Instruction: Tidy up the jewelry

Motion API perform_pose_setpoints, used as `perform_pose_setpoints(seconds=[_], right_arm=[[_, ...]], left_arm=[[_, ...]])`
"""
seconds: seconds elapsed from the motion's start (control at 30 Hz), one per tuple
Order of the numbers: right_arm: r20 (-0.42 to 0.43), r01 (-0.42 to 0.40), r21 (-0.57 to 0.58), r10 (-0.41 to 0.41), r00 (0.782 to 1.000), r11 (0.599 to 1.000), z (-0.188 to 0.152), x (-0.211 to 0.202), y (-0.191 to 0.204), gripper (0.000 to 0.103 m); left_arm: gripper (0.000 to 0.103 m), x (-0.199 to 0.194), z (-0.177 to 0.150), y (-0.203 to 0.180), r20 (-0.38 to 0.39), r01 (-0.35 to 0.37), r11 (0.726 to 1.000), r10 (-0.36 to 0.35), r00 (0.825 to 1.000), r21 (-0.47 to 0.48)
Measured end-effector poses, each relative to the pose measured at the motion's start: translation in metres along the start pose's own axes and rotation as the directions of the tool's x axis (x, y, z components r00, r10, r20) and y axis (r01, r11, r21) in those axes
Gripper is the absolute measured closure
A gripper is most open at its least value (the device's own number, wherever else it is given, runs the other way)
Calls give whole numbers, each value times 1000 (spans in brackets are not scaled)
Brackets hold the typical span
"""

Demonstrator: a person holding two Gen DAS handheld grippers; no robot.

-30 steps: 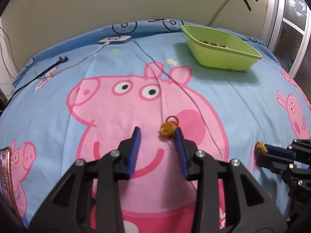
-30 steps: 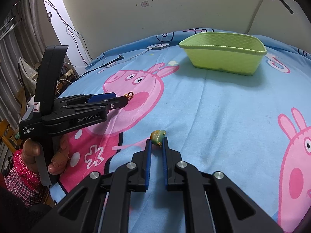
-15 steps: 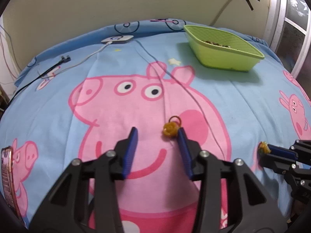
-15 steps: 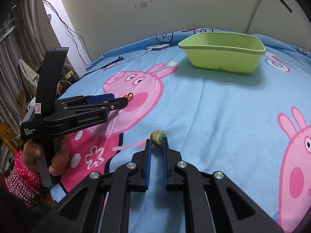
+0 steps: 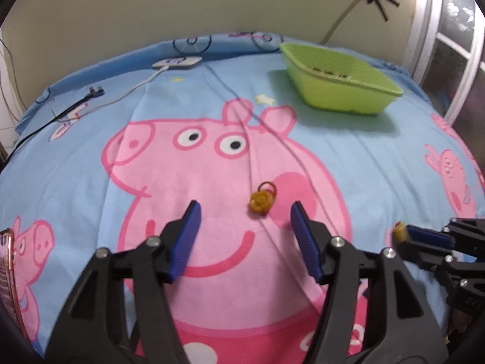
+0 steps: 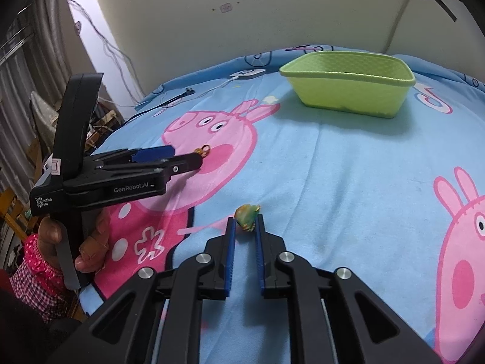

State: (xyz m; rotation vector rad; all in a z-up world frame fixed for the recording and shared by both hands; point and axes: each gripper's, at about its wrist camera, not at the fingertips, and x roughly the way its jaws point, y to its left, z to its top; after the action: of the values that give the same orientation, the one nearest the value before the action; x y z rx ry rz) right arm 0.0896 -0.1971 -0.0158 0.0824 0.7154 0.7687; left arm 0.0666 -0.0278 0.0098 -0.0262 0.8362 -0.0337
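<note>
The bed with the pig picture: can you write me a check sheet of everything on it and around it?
Surface: blue bedsheet printed with pink cartoon pigs, a few creases.
Job's things: yellow ring lying on the big pig's cheek; green-yellow trinket at the right fingertips; green basket far right, small dark bits inside.
Clutter: white charger box; a phone-like edge at far left.
Grippers: left hand-held gripper open, its jaws have just been opening, the ring just beyond its tips, untouched; right hand-held gripper shut on the trinket.
Cables: white cable from the charger; black cable beside it.
Surroundings: cream wall; window at right.
</note>
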Motion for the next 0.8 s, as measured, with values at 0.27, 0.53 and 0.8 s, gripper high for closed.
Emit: perform_pose_setpoints(seconds=[0.27,0.53,0.8], right_arm=[[20,-22,-5,22,1000,1000,0,-2,0,86],[8,-11,-9,11,1000,1000,1,-1,2,86],[5,-22,6,22,1000,1000,3,0,0,86]], left_arm=[[37,-1,2,4,-6,4,999,-3,1000,38],[37,16,12,-11,-56,20,994,-14,998,106],[13,20,11,3,-95,19,998,-14,995,53]])
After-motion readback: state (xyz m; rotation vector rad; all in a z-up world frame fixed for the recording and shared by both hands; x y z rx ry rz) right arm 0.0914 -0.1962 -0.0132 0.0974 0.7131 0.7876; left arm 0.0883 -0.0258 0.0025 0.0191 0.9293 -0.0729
